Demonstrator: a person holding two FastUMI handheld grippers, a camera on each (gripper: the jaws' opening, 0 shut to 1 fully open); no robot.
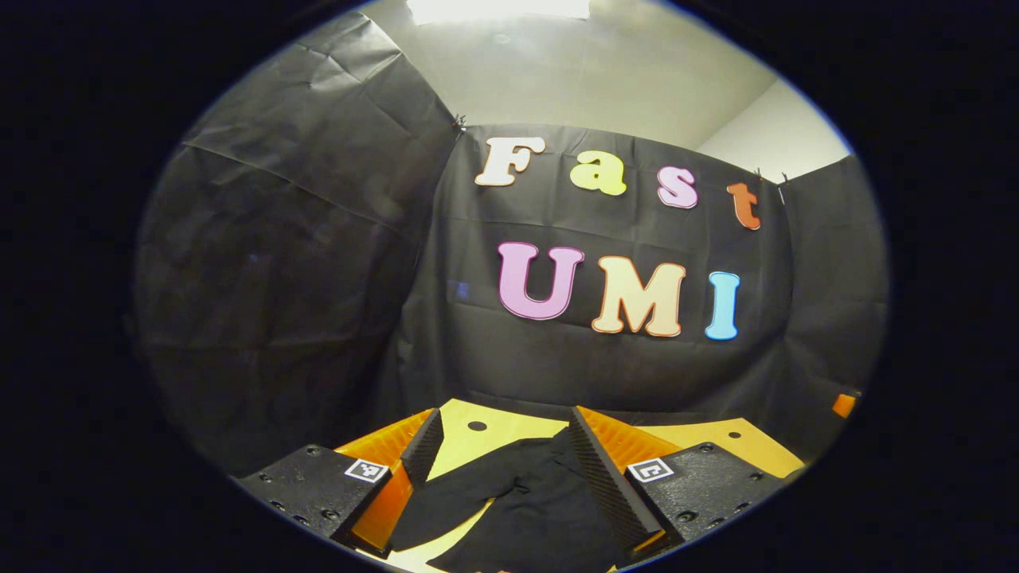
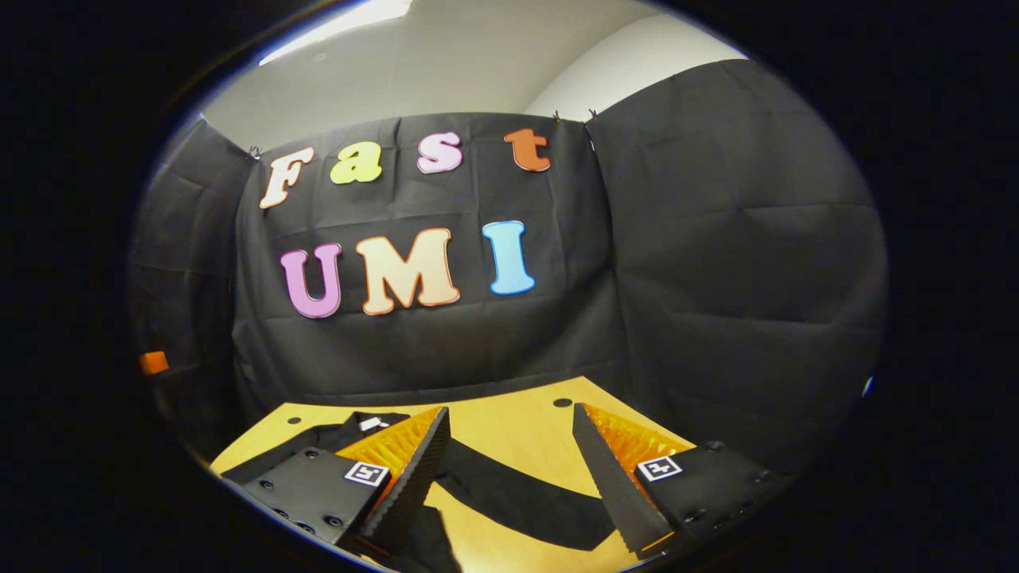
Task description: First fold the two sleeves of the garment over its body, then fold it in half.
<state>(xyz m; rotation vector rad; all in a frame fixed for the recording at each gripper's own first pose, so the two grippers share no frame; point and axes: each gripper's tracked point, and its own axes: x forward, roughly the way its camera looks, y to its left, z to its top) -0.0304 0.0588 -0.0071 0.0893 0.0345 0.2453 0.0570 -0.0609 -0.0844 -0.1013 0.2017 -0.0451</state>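
Observation:
A black garment (image 1: 525, 501) lies flat on the yellow wooden table (image 1: 458, 426). In the left gripper view one sleeve (image 1: 442, 509) runs toward the lower left, and my left gripper (image 1: 509, 434) hangs open above the cloth, its ribbed fingers (image 1: 601, 477) apart with nothing held. In the right gripper view the other sleeve (image 2: 525, 497) stretches across the table (image 2: 509, 422) between the fingers (image 2: 609, 477) of my right gripper (image 2: 509, 418), which is open and above it. The garment's collar with a white tag (image 2: 368, 423) shows behind the left finger.
Black cloth walls close the booth on the far side and both flanks. The table (image 2: 509, 422) has small round holes (image 2: 562, 403) near its back edge. A small orange object (image 2: 154, 362) sits off to the left against the wall.

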